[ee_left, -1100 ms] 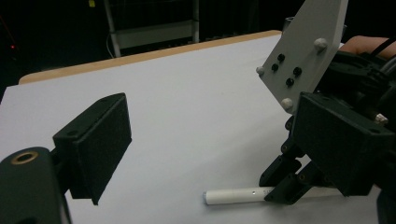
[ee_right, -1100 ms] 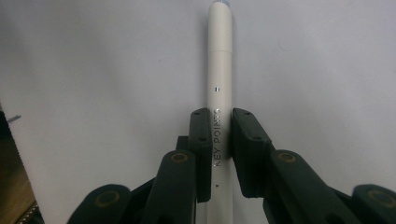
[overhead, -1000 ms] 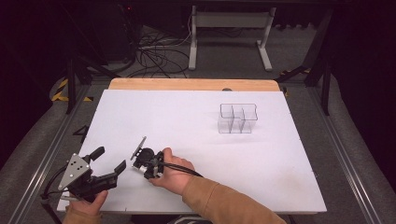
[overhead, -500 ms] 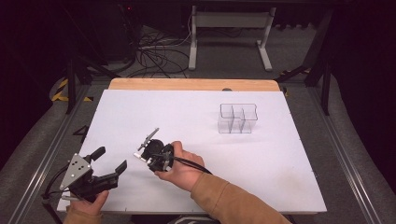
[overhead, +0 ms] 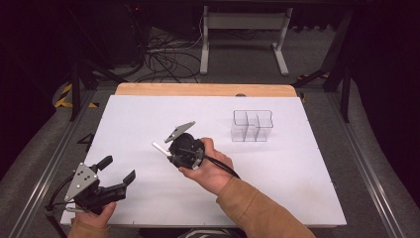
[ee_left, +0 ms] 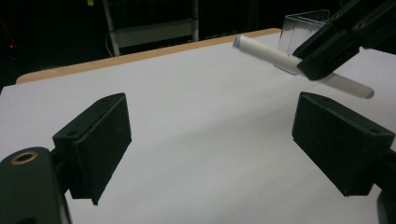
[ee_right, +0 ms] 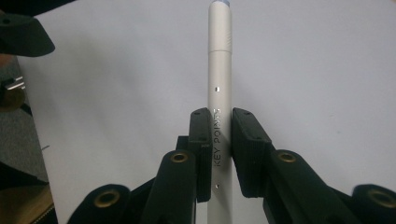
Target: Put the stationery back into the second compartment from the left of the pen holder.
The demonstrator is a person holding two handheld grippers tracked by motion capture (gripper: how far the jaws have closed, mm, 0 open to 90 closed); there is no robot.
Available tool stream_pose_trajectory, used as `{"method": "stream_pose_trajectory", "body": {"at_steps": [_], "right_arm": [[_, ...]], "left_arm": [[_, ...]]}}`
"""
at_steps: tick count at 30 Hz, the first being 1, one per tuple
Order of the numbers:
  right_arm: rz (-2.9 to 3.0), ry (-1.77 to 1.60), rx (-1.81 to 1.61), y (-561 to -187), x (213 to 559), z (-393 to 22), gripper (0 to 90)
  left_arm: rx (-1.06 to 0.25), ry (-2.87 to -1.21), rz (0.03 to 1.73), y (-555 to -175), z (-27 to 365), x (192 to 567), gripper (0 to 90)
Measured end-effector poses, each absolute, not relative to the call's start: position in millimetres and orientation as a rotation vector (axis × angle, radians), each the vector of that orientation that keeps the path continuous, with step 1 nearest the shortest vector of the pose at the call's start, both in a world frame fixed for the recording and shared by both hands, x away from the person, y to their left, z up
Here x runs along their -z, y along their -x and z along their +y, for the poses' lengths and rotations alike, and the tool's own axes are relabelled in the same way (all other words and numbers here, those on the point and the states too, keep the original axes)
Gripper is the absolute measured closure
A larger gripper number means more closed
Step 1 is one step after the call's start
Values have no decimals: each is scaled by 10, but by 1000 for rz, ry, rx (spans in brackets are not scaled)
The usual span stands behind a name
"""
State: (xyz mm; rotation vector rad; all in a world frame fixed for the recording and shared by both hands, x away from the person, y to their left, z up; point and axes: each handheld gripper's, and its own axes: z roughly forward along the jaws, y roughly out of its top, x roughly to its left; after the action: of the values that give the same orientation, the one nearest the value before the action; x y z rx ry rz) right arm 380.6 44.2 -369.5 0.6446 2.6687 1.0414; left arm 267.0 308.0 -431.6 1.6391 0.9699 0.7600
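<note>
One white pen (ee_right: 219, 84) is clamped between the closed jaws of the right gripper (overhead: 168, 151), held above the white table (overhead: 297, 178). One clear divided organiser (overhead: 252, 126) stands well apart, its compartments seemingly empty. The left gripper (overhead: 119, 171) is held wide open, gripping nothing.

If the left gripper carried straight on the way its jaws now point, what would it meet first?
Probably the white pen clamped in the right gripper, which hangs above the table ahead and a little to one side of the open left gripper; depth is hard to judge.
</note>
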Motion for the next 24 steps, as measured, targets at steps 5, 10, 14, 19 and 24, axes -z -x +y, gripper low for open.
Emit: {"method": "stream_pose_trajectory", "body": {"at_steps": [5, 10, 14, 19, 24], "right_arm": [[2608, -653, -1117, -3866, 3597, 262, 790], [2535, -649, -1204, -3914, 3514, 84, 790], [2481, -650, -1276, -3961, 3457, -70, 790], [2409, -646, -1346, -4022, 3411, -258, 790], [2354, -626, -1397, -4098, 3398, -459, 789]], "left_arm": [[-758, -1645, 967, -2673, 3073, 4317, 126], [-759, -1645, 969, -2674, 3073, 4317, 126], [-761, -1645, 968, -2674, 3070, 4316, 126], [-760, -1644, 969, -2675, 3069, 4315, 126], [-761, -1643, 971, -2675, 3069, 4317, 126]]}}
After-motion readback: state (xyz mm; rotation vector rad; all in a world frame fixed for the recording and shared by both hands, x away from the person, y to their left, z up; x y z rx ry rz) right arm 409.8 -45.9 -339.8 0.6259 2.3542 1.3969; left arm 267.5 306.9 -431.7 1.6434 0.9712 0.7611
